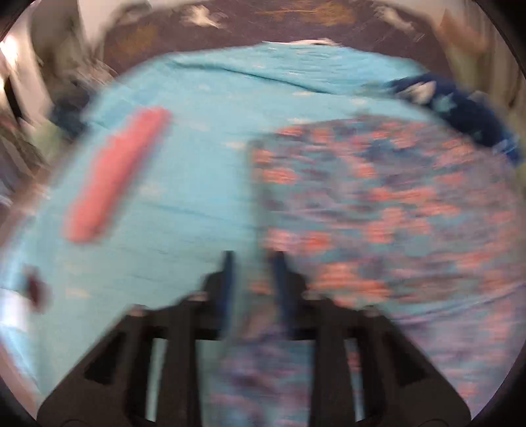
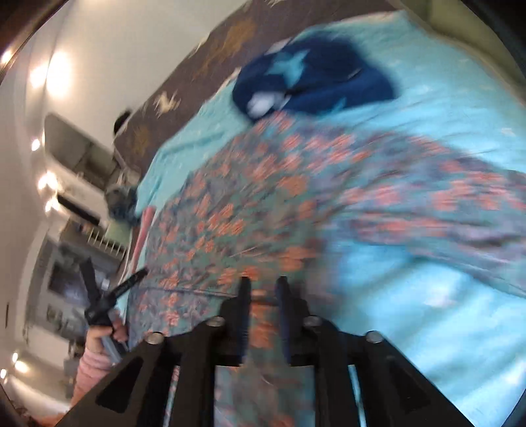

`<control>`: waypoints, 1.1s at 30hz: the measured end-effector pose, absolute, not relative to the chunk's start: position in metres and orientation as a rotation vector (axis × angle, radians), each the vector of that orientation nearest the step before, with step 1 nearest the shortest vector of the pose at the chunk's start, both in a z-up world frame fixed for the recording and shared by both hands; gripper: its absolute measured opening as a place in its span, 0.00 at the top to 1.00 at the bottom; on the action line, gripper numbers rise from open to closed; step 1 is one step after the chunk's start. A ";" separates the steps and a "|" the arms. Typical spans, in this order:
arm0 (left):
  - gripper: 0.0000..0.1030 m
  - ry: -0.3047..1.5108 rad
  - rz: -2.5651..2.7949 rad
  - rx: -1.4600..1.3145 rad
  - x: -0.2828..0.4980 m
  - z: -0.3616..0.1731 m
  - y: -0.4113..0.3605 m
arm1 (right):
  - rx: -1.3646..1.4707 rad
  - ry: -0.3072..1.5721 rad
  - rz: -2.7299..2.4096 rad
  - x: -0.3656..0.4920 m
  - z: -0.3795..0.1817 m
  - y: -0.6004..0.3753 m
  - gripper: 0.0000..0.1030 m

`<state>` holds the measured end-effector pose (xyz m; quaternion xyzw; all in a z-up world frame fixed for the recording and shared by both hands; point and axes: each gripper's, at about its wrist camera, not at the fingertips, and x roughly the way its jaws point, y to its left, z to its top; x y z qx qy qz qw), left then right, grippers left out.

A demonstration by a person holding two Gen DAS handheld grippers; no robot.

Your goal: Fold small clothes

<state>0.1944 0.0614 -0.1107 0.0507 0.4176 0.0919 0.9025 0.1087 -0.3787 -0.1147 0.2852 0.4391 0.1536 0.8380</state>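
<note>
A floral garment (image 1: pixel 378 210), orange blossoms on blue-green, lies spread on a turquoise sheet (image 1: pixel 184 184). Its left edge runs between the fingers of my left gripper (image 1: pixel 253 262), whose jaws stand apart around the cloth without visibly pinching it. The view is badly blurred. In the right wrist view the same floral garment (image 2: pixel 250 210) stretches away from my right gripper (image 2: pixel 263 285), whose fingers stand slightly apart with the hem lying between them. At that view's left edge a hand in a pink sleeve (image 2: pixel 90 371) holds the left gripper (image 2: pixel 111 277), fingers spread.
A dark blue garment with pale stars (image 2: pixel 315 82) lies bunched at the far side of the sheet. A pink strip (image 1: pixel 115 174) lies left of the floral garment. A brown patterned cover (image 1: pixel 296 19) shows beyond the sheet. White wall and furniture (image 2: pixel 75 157) stand to the left.
</note>
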 end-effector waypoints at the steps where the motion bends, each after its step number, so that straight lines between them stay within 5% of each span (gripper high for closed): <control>1: 0.54 0.860 0.196 0.100 0.192 -0.109 0.065 | 0.631 0.908 0.285 0.101 -0.115 -0.396 0.72; 12: 0.53 0.776 -0.133 -0.117 0.159 -0.057 0.020 | 1.250 0.662 -0.319 -0.044 -0.175 -0.587 0.61; 24: 0.47 0.853 -0.267 -0.067 0.159 -0.080 -0.053 | 1.301 0.564 -0.523 -0.040 -0.208 -0.649 0.44; 26: 0.47 0.857 -0.263 -0.073 0.159 -0.082 -0.049 | 1.289 0.553 -0.564 -0.035 -0.208 -0.659 0.60; 27: 0.47 0.858 -0.259 -0.080 0.159 -0.082 -0.046 | 1.273 0.568 -0.566 -0.032 -0.208 -0.662 0.96; 33: 0.47 0.876 -0.235 -0.151 0.168 -0.090 -0.025 | 1.154 0.468 -0.499 -0.029 -0.158 -0.644 0.96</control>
